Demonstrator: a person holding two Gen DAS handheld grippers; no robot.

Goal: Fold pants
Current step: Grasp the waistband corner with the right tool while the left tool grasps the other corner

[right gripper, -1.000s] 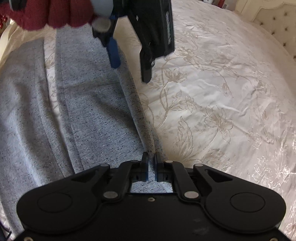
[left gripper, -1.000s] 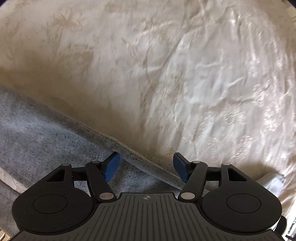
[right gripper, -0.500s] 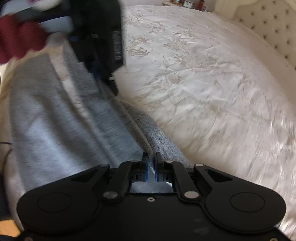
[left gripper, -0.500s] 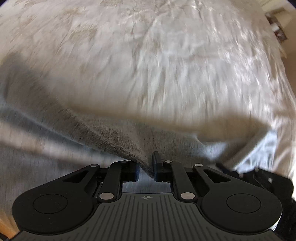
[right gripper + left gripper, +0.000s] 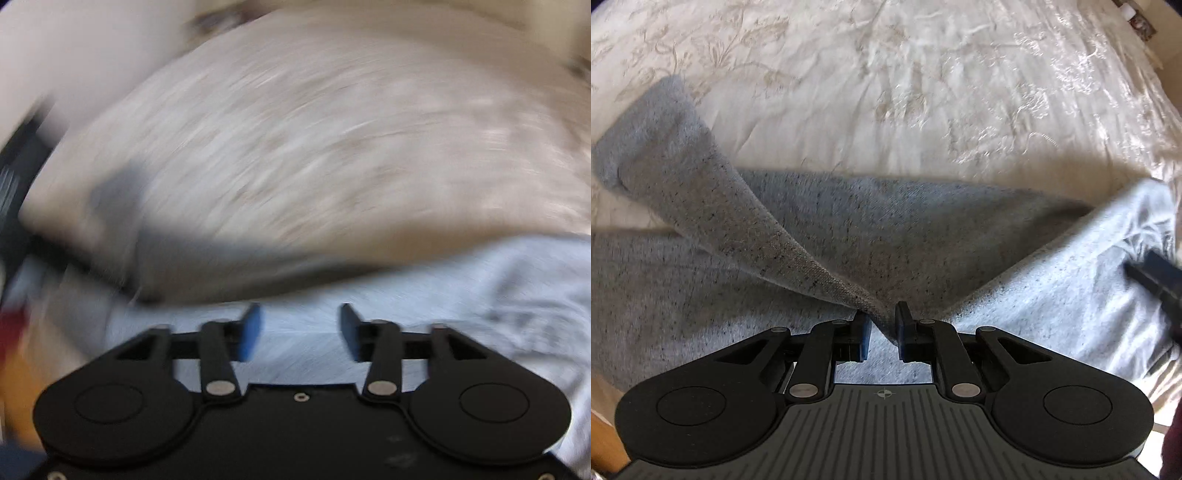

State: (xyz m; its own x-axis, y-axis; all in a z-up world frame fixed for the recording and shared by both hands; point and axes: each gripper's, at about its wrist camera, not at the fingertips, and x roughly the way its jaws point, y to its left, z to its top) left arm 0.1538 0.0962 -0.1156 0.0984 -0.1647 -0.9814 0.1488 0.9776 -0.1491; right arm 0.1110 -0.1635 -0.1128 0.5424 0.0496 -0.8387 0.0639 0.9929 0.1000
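Observation:
Grey speckled pants (image 5: 849,229) lie across the cream bedspread. My left gripper (image 5: 882,328) is shut on a pinched fold of the pants leg, which runs up left to the cuff (image 5: 653,140). In the right wrist view, heavily blurred, my right gripper (image 5: 299,328) is open and empty above light grey pants fabric (image 5: 461,295). The right gripper shows as a dark shape at the right edge of the left wrist view (image 5: 1156,273).
The cream floral bedspread (image 5: 923,85) fills the far half of the left wrist view. A wooden floor or bed edge shows at the lower left (image 5: 602,435). A nightstand corner is at the top right (image 5: 1141,22).
My left gripper closed on the pants leg edge and lifted it over the other leg. My right gripper let go of the fabric and opened, and it is moving fast.

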